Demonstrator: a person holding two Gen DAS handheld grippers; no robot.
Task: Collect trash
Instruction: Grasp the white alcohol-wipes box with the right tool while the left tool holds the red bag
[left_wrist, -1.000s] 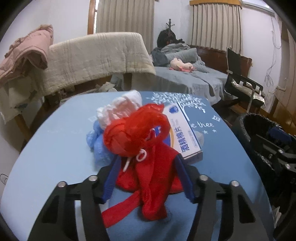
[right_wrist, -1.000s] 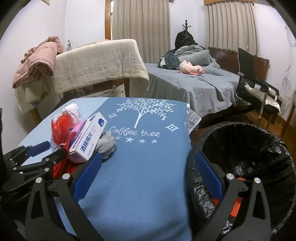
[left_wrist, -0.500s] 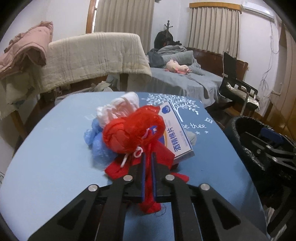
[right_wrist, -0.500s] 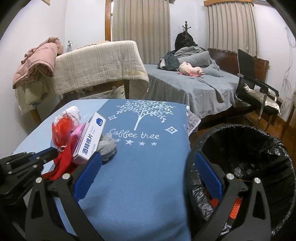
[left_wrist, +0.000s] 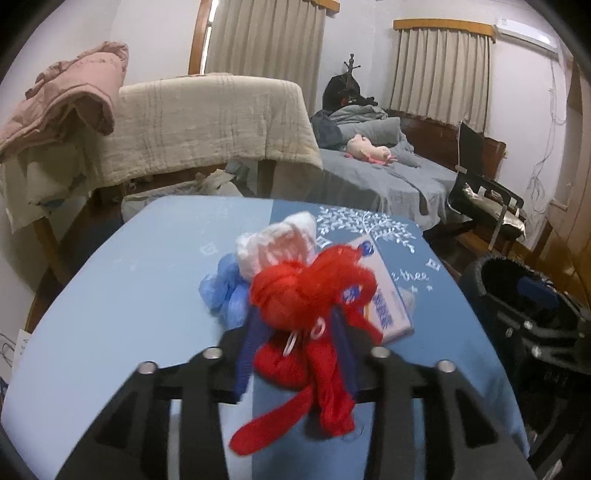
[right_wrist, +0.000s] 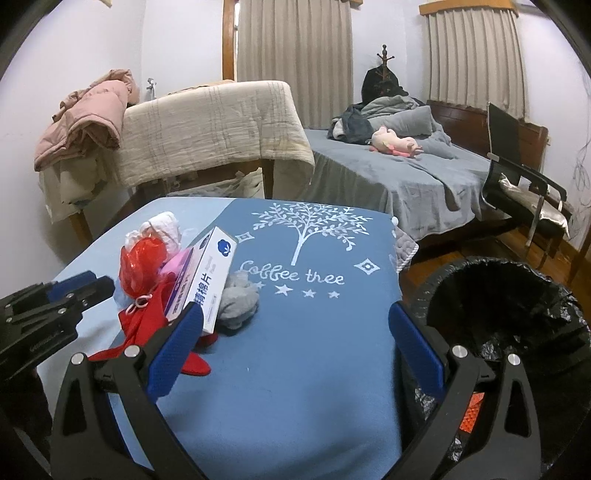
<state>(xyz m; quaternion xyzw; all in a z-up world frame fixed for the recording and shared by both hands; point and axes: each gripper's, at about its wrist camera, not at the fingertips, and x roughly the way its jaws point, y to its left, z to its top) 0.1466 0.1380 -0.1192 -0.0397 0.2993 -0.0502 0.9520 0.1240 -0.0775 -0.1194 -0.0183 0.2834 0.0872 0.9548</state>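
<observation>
1. Two grippers are ours here: the left gripper sits at the near edge of the trash pile, the right gripper hangs over the tabletop to the right of that pile
2. We see the left gripper's blue fingers on either side of the red mesh bag, pressing into its lower part; we read them as gripping the bag, with its red tail trailing down toward the camera
3. We hold the right gripper's fingers wide apart with nothing between them
4. Behind the red mesh bag lies a white and pink bundle, touching it
5. Left of the red mesh bag, and just beside it, lies a crumpled blue plastic piece
6. Right of the red mesh bag a white box with blue print leans against the pile, tilted on its edge
7. Right of that box, touching it, lies a grey crumpled wad
8. Well to the right of the red mesh bag, off the tabletop's edge, stands the bin lined with a black bag; something orange shows low inside it
</observation>
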